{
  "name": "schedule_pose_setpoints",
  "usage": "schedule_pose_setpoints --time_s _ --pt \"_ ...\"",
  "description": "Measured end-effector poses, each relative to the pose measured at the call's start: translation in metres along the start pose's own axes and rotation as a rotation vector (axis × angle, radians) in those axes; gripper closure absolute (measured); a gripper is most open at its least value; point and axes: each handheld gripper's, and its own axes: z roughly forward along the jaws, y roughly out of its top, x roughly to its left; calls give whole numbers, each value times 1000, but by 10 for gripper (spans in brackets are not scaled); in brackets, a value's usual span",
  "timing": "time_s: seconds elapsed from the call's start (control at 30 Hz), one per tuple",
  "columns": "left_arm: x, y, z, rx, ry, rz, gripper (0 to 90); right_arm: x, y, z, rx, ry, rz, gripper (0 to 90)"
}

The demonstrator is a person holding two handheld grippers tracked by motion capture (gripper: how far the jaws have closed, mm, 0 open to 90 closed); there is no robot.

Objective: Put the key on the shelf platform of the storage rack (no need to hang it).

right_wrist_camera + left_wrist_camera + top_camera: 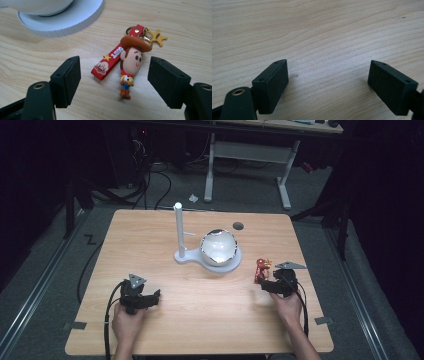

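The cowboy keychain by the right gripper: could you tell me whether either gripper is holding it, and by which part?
Nothing is held. The right gripper stands open around the cowboy keychain, its pads clear of it; the left gripper is open over bare table.

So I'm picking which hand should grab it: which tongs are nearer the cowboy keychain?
Right. The right tongs sit open with the cowboy keychain lying between their jaws, untouched. The left tongs rest open over bare table, far across from it.

Lab or test-room setting. Light wooden table point(150, 330) stands on grey carpet; behind it, cables point(160, 175) trail across the floor beside a white-framed height-adjustable desk point(247, 150). Surroundings behind the table dark. On the table, a white stand point(182, 255) with upright post.
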Motion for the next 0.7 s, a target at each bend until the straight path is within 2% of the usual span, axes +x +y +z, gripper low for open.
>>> schedule_pose_setpoints --time_s 0.13,0.37,0.47,0.7 --pt "0 0 0 0 0 0 172 -1 4 5 23 -8 9 256" --pt "0 0 0 0 -1 2 170 -4 13 9 18 -13 17 252" --pt "0 0 0 -1 0 1 170 -5 16 11 11 1 24 248" --pt "0 0 0 -1 0 0 170 -5 18 24 46 -19 22 238"
